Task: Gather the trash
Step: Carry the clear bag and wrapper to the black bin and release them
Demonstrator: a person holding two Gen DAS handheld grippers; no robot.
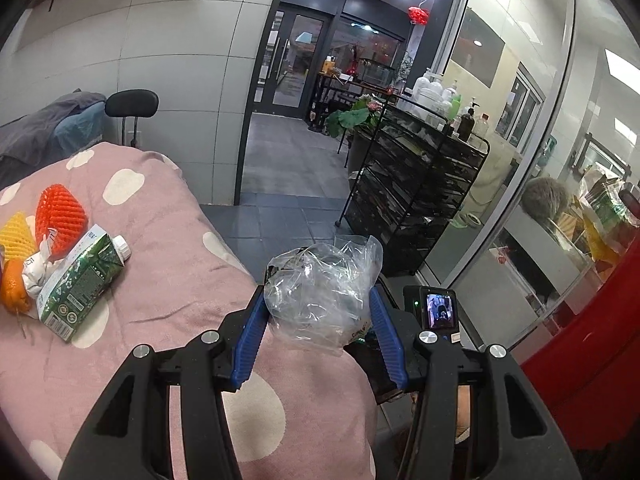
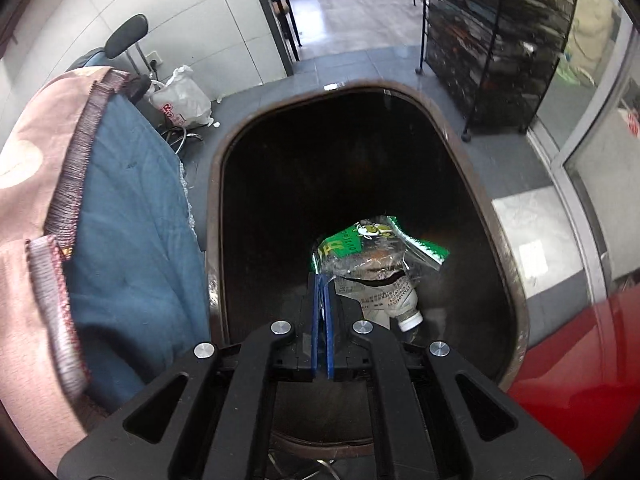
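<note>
In the left wrist view my left gripper (image 1: 317, 294) is shut on a crumpled clear plastic bag (image 1: 324, 268), held between the blue pads over the edge of a pink spotted bed cover (image 1: 168, 280). Far to the left on the cover lie a green drink carton (image 1: 78, 276), a red foam net (image 1: 60, 216), a yellow foam net (image 1: 16, 236), orange peel (image 1: 12, 284) and a white tissue (image 1: 36, 276). In the right wrist view my right gripper (image 2: 321, 280) points down into a dark bin (image 2: 218, 184). It is shut on the edge of a green and clear snack bag (image 2: 372, 248); a white-capped pouch (image 2: 400, 304) sits just below.
A black mesh shelf cart (image 1: 412, 200) stands on the tiled floor beyond the bed. A red object (image 2: 580, 360) borders the bin on the right. Blue bedding (image 2: 132, 220) hangs beside the bin on the left, with a white plastic bag (image 2: 182, 98) on the floor behind.
</note>
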